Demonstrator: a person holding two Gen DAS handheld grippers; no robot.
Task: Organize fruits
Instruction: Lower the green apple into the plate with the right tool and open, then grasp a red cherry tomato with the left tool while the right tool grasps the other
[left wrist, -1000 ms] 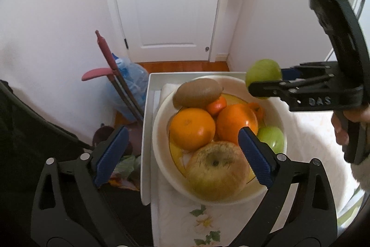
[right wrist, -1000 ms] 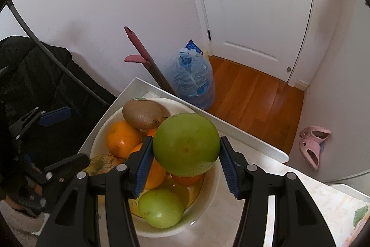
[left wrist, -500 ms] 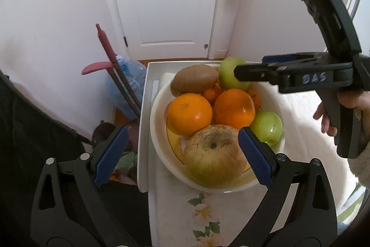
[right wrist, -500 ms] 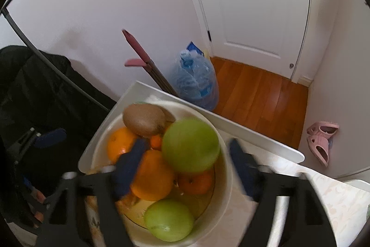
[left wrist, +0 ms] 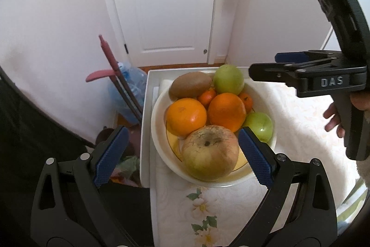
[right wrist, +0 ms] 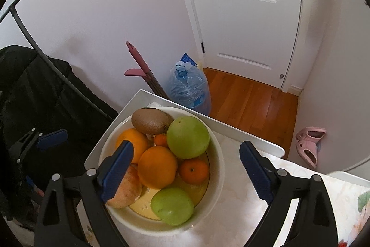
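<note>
My right gripper (right wrist: 186, 173) hung over the white bowl (right wrist: 217, 168), its jaws opening wide with nothing pressed between the blue pads (right wrist: 254, 171). The big green apple (right wrist: 188, 137) sat free in the bowl at about one o'clock from the centre, resting against the kiwi (right wrist: 151, 120) at eleven and touching the orange (right wrist: 158, 167) in the middle. A small tangerine (right wrist: 193, 168) lay just beside that orange at three o'clock, and a smaller green apple (right wrist: 172, 205) sat at the near rim, at six. A second orange (right wrist: 133, 144) filled the nine o'clock side, with a blotchy yellow-brown apple (right wrist: 126, 189) low at seven, partly behind my left-hand pad.

My left gripper (left wrist: 182, 155) hovered at the bowl's near edge, jaws spread wide and holding nothing; the blotchy apple showed between its pads (left wrist: 253, 156) but neither pad touched it. From there the right gripper appeared at three o'clock, a hand (left wrist: 335, 117) on its grip.

The bowl stood on the bench (right wrist: 242, 207), on a pale flowered cloth (left wrist: 208, 212), close to the bench's far corner. Beyond it, on the floor, stood a water jug (right wrist: 189, 89) and pink slippers (right wrist: 309, 145).
</note>
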